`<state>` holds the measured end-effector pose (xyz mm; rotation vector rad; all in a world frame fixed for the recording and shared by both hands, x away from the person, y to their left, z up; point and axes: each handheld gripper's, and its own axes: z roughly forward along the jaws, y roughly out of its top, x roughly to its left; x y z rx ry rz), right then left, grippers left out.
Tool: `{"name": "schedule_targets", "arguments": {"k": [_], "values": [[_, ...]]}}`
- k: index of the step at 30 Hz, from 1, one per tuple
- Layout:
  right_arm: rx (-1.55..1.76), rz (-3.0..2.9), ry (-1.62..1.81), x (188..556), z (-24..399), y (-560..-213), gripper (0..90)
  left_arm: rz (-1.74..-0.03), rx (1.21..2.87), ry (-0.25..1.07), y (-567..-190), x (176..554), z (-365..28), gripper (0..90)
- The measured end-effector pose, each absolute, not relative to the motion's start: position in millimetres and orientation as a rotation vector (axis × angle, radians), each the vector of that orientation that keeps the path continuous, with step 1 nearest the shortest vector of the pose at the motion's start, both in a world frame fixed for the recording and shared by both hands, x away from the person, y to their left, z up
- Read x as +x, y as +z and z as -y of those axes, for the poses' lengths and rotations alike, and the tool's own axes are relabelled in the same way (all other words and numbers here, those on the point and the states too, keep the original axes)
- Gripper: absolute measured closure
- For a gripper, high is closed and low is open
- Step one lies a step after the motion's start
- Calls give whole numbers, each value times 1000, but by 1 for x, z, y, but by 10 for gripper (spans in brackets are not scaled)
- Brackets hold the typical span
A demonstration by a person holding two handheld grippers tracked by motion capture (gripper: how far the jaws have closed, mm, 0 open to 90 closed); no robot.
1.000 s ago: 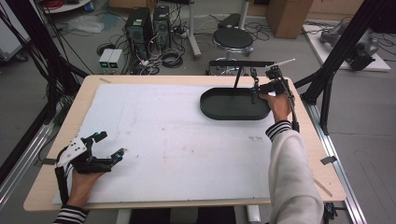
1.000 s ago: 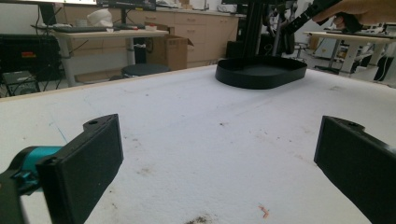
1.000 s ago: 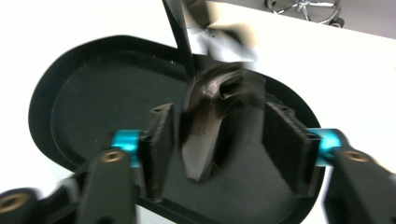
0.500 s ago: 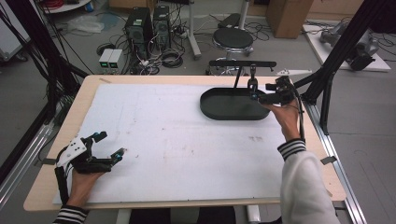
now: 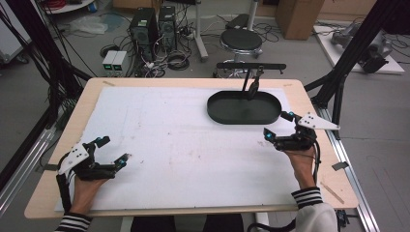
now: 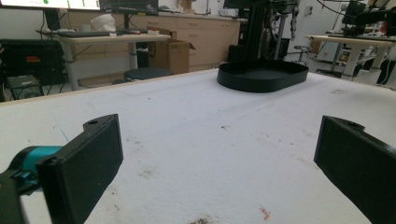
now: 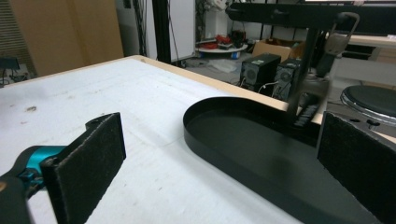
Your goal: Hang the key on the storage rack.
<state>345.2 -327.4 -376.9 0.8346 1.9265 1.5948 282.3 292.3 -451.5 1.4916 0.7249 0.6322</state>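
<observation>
Beside the right tool (image 5: pixel 276 124), a smooth black oval tray (image 5: pixel 244 107).

Both claws black w/ teal joints & grey 3-cornered top plates: left claw (image 5: pixel 112 151), right claw (image 5: pixel 276 124). Pads dark, felt-like. Sleeves w/ black-white striped cuffs.

Grey concrete floor (image 5: pixel 367 145) around a light wooden table (image 5: pixel 300 92) with a white sheet (image 5: pixel 183 140) over its top; black frame posts (image 5: pixel 355 48) rise at both far corners; past the far edge two black computer towers (image 5: pixel 153 25), tangled cables (image 5: pixel 169 60) and a round black stool (image 5: pixel 241 39) sit on the floor. A cardboard box (image 5: pixel 295 17) stands at the far right; in the left gripper view, wooden cabinets (image 6: pixel 196 39) line the back wall beside a desk (image 6: pixel 107 39); lighting even and bright.
</observation>
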Motion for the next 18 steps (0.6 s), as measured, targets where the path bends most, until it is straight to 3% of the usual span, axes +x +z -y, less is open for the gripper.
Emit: {"name": "schedule_targets", "arguments": {"k": [18], "values": [[795, -1788, 1593, 315, 322, -438, 4, -707, 1461, 676, -453, 272, -293, 17]]}}
